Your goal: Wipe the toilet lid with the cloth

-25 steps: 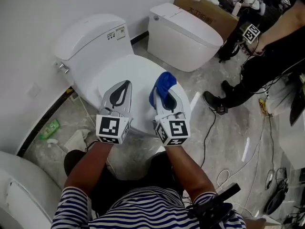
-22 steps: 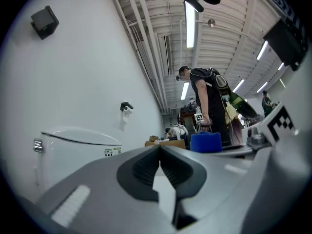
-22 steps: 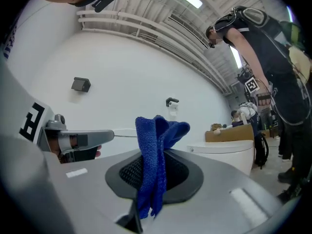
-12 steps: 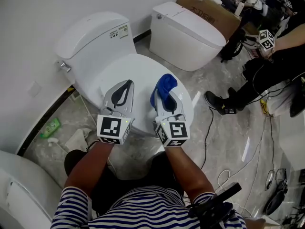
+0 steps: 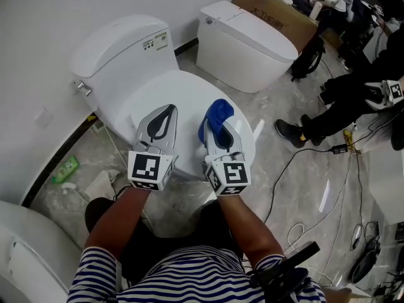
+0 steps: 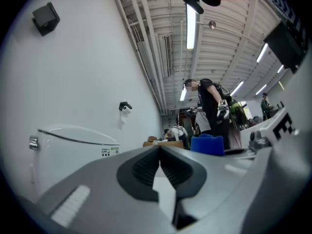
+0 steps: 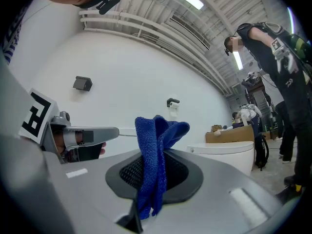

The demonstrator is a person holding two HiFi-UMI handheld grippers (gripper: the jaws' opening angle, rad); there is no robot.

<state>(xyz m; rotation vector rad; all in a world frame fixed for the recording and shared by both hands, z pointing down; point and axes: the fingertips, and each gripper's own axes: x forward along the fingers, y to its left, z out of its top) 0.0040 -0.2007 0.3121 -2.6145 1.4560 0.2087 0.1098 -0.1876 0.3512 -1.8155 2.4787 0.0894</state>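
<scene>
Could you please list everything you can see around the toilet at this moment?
Toilet: one, white, against the wall.
Toilet lid: one, white, closed, below both grippers.
Second toilet: one, white, further along the wall.
Cardboard box: one, brown, behind the second toilet.
Cloth: one, blue, clamped in the right gripper.
Green item: one, on the floor left of the toilet; too small to identify.
Cables: several, black and white, on the floor at right.
Bystander: one, dark clothes, right edge.
Left gripper: one, grey, shut and empty, over the lid.
Right gripper: one, grey, shut on the cloth.
</scene>
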